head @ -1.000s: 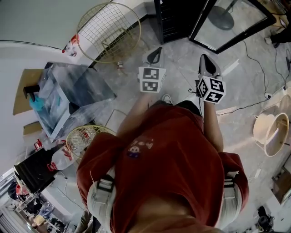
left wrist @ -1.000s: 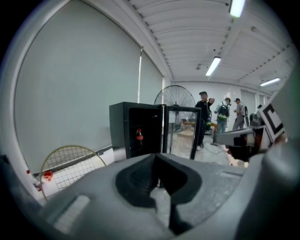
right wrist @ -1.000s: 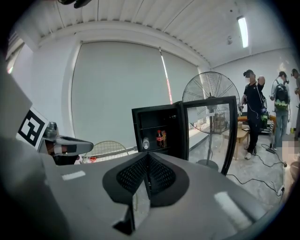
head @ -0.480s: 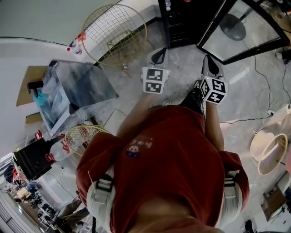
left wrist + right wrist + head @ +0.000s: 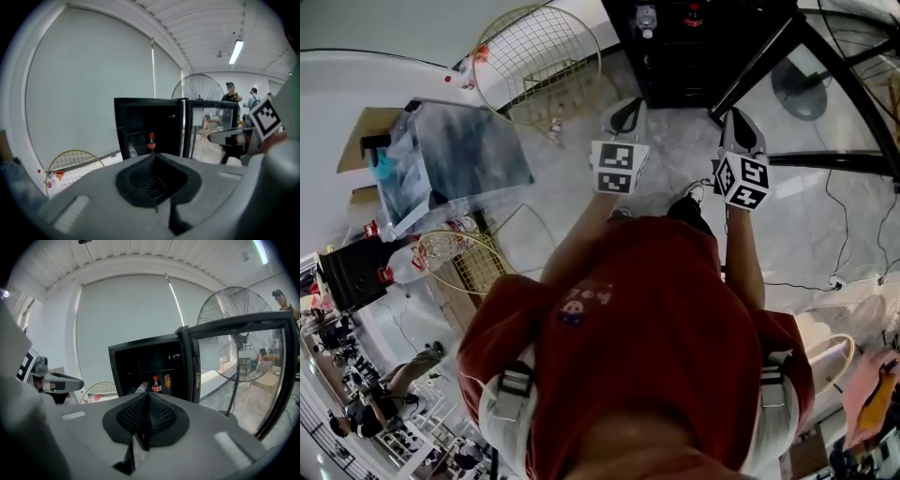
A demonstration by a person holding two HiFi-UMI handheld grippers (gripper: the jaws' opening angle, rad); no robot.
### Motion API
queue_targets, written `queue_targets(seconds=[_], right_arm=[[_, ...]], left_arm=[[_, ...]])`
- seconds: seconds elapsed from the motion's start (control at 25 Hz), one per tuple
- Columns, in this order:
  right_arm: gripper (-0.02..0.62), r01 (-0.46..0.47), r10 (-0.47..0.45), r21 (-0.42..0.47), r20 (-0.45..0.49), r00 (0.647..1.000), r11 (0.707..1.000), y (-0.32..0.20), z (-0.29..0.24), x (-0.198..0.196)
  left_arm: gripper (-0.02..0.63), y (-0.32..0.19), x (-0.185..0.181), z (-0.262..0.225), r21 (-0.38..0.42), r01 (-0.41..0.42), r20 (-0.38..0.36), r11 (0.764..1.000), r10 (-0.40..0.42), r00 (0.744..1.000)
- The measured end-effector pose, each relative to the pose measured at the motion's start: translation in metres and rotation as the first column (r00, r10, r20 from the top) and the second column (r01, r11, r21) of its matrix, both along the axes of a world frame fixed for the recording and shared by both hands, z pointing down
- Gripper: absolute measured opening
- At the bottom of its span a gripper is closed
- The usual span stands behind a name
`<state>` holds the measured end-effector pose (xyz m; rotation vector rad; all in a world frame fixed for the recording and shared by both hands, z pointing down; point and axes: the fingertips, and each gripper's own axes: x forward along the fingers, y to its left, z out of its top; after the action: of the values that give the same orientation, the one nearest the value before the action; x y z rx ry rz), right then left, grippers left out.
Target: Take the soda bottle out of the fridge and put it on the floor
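Claws both clenched and empty: the left claw (image 5: 625, 114) and right claw (image 5: 739, 129) point side by side at the open fridge (image 5: 694, 56). In the head view it has drawn closer over the last second, so I judge the approach under way with no grasp begun. The soda bottle (image 5: 156, 384) stands upright on the fridge shelf beside a can (image 5: 167, 380). Its red label is too small to read — only the black-and-white squares on each marker cube (image 5: 615, 167) show clearly.

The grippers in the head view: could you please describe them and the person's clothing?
The left gripper and right gripper each have a light grey body with a dark ribbed hollow at the jaws and a white cube carrying black square markers. The person wears a red short-sleeved shirt.
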<state>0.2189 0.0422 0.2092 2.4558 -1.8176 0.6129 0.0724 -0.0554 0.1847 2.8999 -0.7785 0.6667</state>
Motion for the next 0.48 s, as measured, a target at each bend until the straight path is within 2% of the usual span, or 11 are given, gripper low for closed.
queue_targets(seconds=[0.2,0.36,0.48], right_arm=[[0.000,0.077,-0.076,-0.013,0.008,0.997,0.997,-0.022,0.007,0.039],[0.000,0.139,-0.141,-0.036,-0.043,0.989,0.990,-0.035,0.011,0.049],[0.000,0.151,-0.154,-0.053,-0.063,0.986,0.987,-0.044,0.013,0.050]], left_arm=[[0.000,-0.012,0.029,0.005,-0.006,0.083,0.015,0.997,-0.082,0.996],[0.000,-0.021,0.036,0.010,-0.019,0.140,0.013,0.990,-0.140,0.990],[0.000,-0.030,0.034,0.013,-0.035,0.155,0.000,0.987,-0.155,0.988]])
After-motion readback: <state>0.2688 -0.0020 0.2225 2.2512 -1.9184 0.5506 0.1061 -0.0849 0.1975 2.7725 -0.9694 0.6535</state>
